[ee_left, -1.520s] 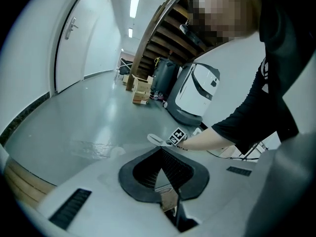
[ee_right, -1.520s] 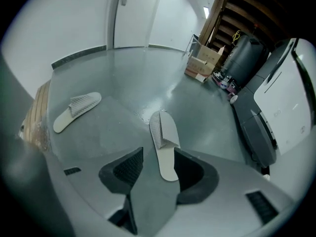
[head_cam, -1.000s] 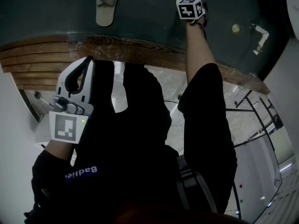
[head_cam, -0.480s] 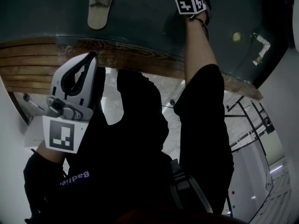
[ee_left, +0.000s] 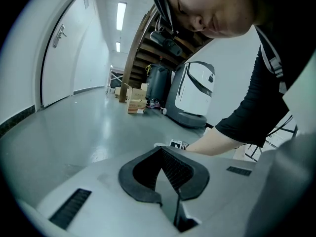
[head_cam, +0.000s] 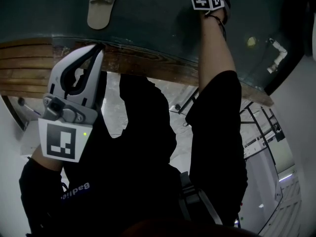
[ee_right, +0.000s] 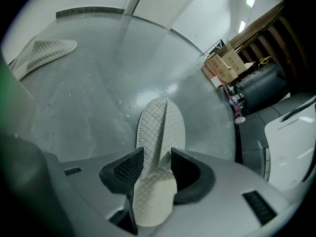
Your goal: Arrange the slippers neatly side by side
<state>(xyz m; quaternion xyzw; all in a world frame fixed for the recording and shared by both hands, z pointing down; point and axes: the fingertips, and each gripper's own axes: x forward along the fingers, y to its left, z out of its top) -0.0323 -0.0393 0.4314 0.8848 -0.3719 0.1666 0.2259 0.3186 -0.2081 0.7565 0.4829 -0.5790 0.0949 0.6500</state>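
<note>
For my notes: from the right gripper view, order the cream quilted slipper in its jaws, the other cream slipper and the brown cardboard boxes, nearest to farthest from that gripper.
1. Cream quilted slipper, between the right gripper's jaws.
2. Other cream slipper, floor, upper left.
3. Brown cardboard boxes, upper right.

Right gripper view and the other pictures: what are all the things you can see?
held slipper: one, cream, between the right jaws.
loose slipper: one, cream, lying on the floor, off to the left.
cardboard boxes: a few, brown, far off.
bin: one, dark, beside the boxes.
machine: one, white and grey, standing far off.
left hand-held gripper: one, white, shut, empty.
right hand-held gripper: one, white, shut on the held slipper.
</note>
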